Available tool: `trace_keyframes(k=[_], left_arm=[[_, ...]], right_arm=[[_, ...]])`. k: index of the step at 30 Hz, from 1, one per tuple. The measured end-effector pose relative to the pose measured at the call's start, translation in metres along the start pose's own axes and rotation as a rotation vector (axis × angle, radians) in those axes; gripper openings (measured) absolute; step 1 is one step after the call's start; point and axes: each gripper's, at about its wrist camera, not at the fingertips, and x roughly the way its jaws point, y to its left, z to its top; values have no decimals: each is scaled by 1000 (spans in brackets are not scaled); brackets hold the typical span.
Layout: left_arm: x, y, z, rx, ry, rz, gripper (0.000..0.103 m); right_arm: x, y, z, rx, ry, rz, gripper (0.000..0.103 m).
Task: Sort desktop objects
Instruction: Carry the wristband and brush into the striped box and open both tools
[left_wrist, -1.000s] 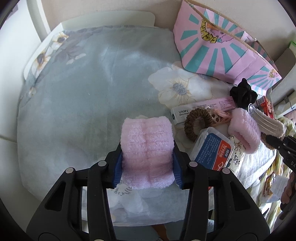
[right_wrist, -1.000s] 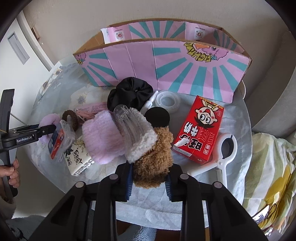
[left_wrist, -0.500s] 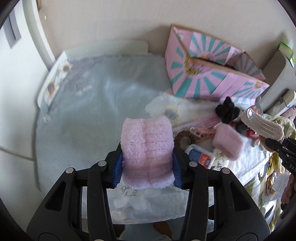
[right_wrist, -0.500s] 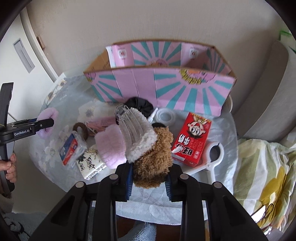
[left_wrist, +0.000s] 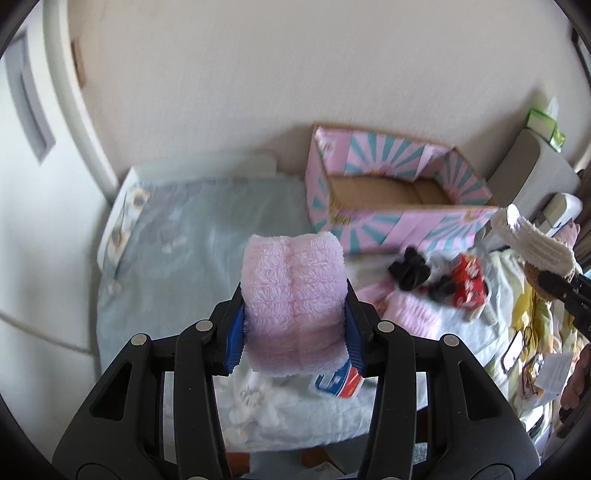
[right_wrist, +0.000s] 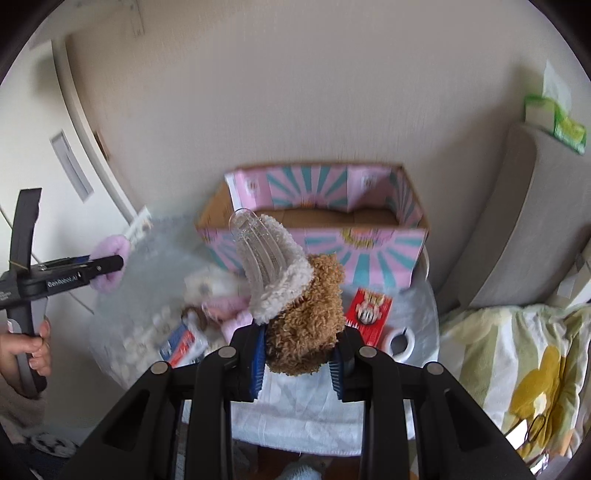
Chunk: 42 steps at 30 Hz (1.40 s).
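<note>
Sorting barely begun: pink-and-teal cardboard box (right_wrist: 317, 218) empty; left fingers (left_wrist: 295, 325) clamped on fluffy pink cloth (left_wrist: 293, 295), right fingers (right_wrist: 297, 365) clamped on brown-and-white plush clip (right_wrist: 291, 295); several items left on surface (left_wrist: 221, 236).

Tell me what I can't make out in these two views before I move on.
- Left wrist: blue-red pack, mostly hidden behind the pink pad.
- Left wrist: right gripper, cut by the frame edge.
- Right wrist: table clutter near the red box, motion-blurred.
- Right wrist: box floor, partly hidden by its front wall.

Fluffy pink plush pad (left_wrist: 293, 295); curly brown fleece clip (right_wrist: 306, 325) with clear glossy plastic teeth; matt printed cardboard box (right_wrist: 317, 243).
</note>
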Motion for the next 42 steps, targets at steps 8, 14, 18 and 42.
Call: trace_keyframes(k=[8, 14, 18, 42], left_arm=[[-7, -37, 65, 86, -105, -40, 42], [18, -69, 108, 155, -91, -59, 42], [46, -91, 126, 192, -60, -53, 42], [199, -113, 123, 165, 133, 39, 42]], right_arm=[[-6, -14, 52, -65, -66, -51, 26], [18, -30, 90, -128, -29, -57, 26], [42, -37, 110, -146, 8, -10, 26], [223, -55, 118, -241, 303, 102, 27]])
